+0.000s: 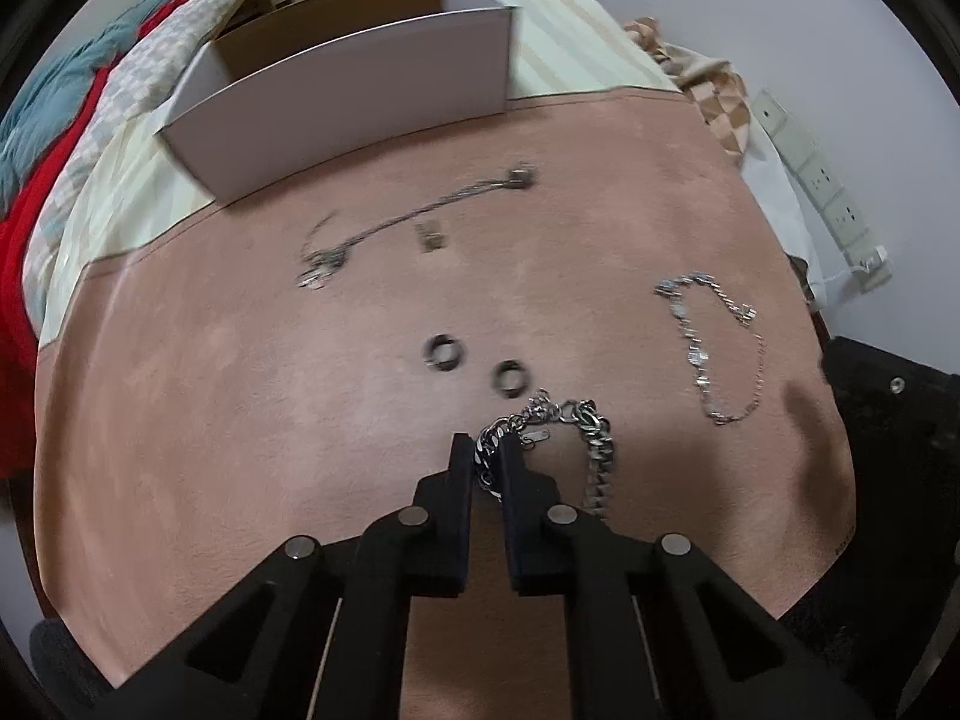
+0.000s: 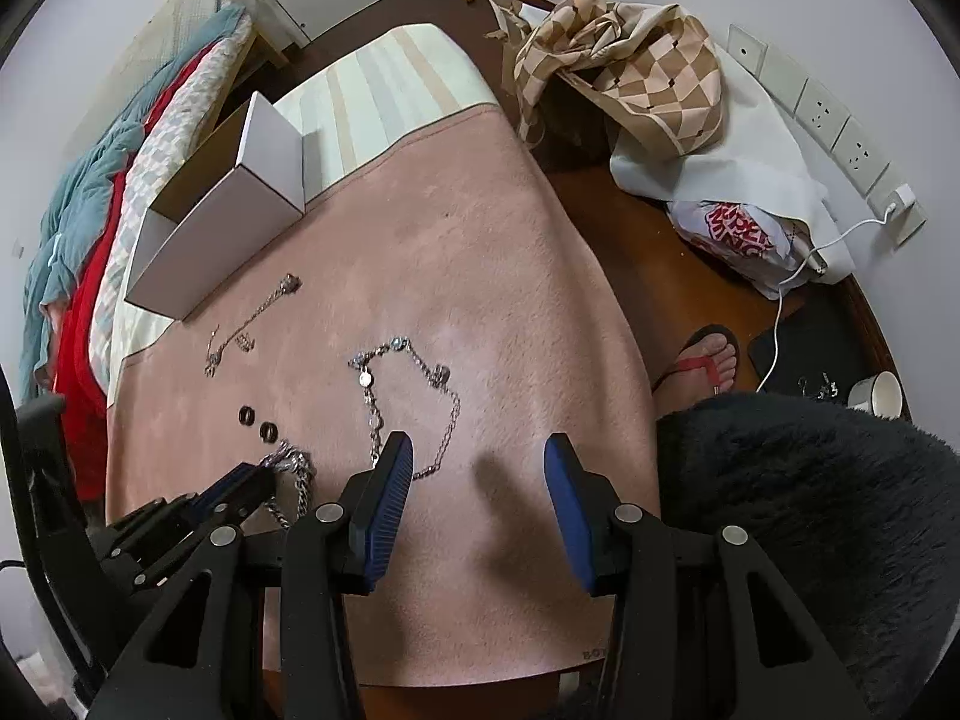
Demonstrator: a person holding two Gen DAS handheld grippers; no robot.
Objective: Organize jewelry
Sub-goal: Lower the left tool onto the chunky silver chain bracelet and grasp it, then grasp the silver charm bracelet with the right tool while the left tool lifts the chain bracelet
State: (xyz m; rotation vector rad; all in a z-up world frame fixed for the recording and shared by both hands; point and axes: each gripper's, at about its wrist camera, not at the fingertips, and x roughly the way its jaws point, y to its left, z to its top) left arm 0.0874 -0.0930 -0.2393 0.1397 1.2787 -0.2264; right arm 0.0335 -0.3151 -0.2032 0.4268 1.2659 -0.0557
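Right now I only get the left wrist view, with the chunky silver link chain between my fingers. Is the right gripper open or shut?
Observer: The right gripper is open, its blue fingers spread wide above the pink mat.
Operator: Is it near any jewelry?
Observer: One finger overlaps the near end of the thin silver chain with round discs; I cannot tell whether it touches.
Operator: Anything on the floor to the right?
Observer: A white mug sits on the brown floor there.
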